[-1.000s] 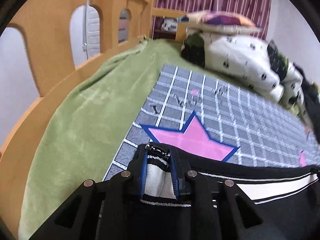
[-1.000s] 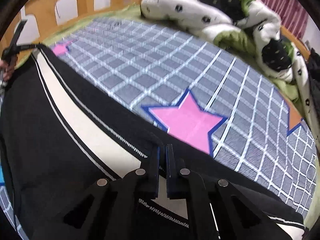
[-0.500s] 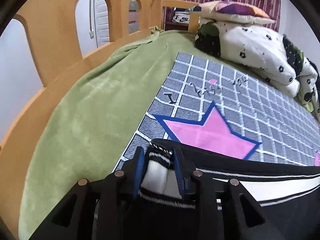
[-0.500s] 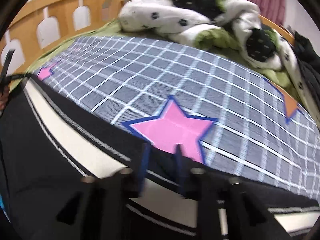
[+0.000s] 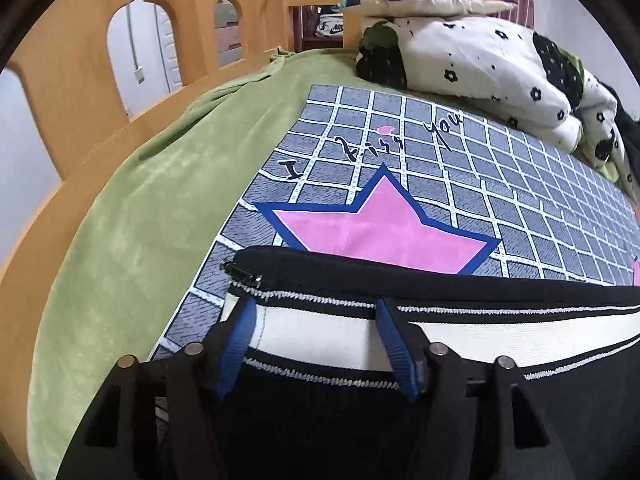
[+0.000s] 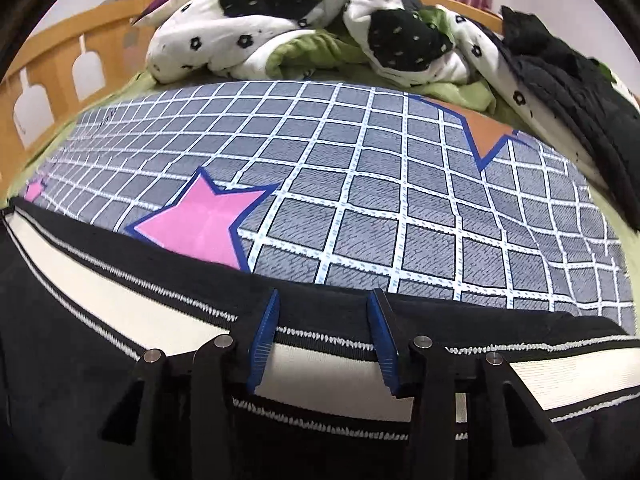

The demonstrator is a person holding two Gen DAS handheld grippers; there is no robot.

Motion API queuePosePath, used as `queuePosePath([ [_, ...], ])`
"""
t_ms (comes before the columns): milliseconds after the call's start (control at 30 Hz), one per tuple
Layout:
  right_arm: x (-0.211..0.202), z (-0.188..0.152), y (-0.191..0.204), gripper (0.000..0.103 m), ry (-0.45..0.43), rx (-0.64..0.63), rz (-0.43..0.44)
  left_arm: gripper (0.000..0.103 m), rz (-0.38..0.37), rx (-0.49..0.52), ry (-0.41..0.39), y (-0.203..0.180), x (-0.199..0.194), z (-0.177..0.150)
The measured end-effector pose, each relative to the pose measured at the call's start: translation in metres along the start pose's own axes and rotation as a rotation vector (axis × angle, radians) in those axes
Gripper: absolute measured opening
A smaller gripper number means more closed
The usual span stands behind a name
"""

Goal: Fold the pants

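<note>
You have just let go. A second ago your left gripper (image 5: 316,312) was pinching the striped edge of the pants (image 5: 440,292), and your right gripper (image 6: 322,308) was shut tight on the same edge. Both have just been opening. Now the blue pads stand apart on each one, and the cloth lies flat between them with nothing squeezing it.

The black pants with the white stripe now rest on the grey checked blanket (image 5: 500,184), just below a pink star (image 5: 380,232). So this fold looks laid down. I think your next job is to pull back and pick a new spot to grab.

Your left view shows the end of the pants, where a small zipper (image 5: 240,274) sticks out. It also shows the green sheet (image 5: 132,208), the wooden bed rail (image 5: 72,68) and the writing on the blanket.

Your right view shows none of that end. It shows the stripe running far off to the left, an orange star (image 6: 484,128), and a dark pile of clothes (image 6: 568,92) beside the flowered quilt (image 6: 320,20).
</note>
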State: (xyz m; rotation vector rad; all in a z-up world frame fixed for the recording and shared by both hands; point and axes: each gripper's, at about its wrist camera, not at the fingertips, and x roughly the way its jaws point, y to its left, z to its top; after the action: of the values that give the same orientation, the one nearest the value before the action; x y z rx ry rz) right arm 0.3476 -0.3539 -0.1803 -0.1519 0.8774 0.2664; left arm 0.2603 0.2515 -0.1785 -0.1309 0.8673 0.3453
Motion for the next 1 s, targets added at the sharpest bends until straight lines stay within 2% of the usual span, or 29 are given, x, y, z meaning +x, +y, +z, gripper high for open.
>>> queuePosePath([
  [100, -0.002, 0.0, 0.0, 0.044, 0.0, -0.003, -0.006, 0.061, 0.007, -0.015, 0.011, -0.002, -0.006, 0.002],
  [200, -0.012, 0.001, -0.005, 0.044, -0.001, 0.064, 0.0, 0.061, -0.077, -0.054, 0.005, -0.001, -0.036, -0.001],
  [233, -0.024, 0.0, -0.01, 0.044, 0.0, 0.15, 0.019, 0.061, -0.1, -0.06, -0.017, -0.001, -0.056, -0.006],
  [300, -0.048, -0.006, -0.016, 0.044, -0.024, 0.245, 0.053, 0.061, -0.095, -0.067, -0.052, -0.004, -0.087, -0.015],
  [367, -0.076, -0.011, -0.01, 0.044, -0.042, 0.263, 0.039, 0.061, -0.124, -0.077, -0.068, -0.006, -0.117, -0.029],
  [467, -0.124, -0.019, 0.014, 0.049, -0.063, 0.224, 0.015, 0.061, -0.181, -0.114, -0.097, -0.004, -0.157, -0.044],
  [533, -0.157, -0.024, 0.039, 0.049, -0.081, 0.183, 0.056, 0.061, -0.229, -0.136, -0.113, -0.005, -0.189, -0.056],
  [600, -0.187, -0.03, 0.066, 0.049, -0.129, 0.132, 0.085, 0.061, -0.246, -0.139, -0.12, -0.006, -0.211, -0.061],
  [667, -0.212, -0.033, 0.09, 0.05, -0.174, 0.102, 0.044, 0.061, -0.272, -0.135, -0.132, -0.007, -0.241, -0.063],
  [767, -0.242, -0.035, 0.119, 0.05, -0.178, 0.097, 0.073, 0.061, -0.29, -0.134, -0.141, -0.008, -0.275, -0.061],
  [900, -0.262, -0.034, 0.146, 0.05, -0.143, 0.152, 0.115, 0.061, -0.29, -0.07, -0.177, -0.015, -0.301, -0.073],
  [1000, -0.265, -0.041, 0.159, 0.052, -0.146, 0.195, 0.13, 0.062, -0.306, -0.075, -0.165, -0.013, -0.292, -0.099],
])
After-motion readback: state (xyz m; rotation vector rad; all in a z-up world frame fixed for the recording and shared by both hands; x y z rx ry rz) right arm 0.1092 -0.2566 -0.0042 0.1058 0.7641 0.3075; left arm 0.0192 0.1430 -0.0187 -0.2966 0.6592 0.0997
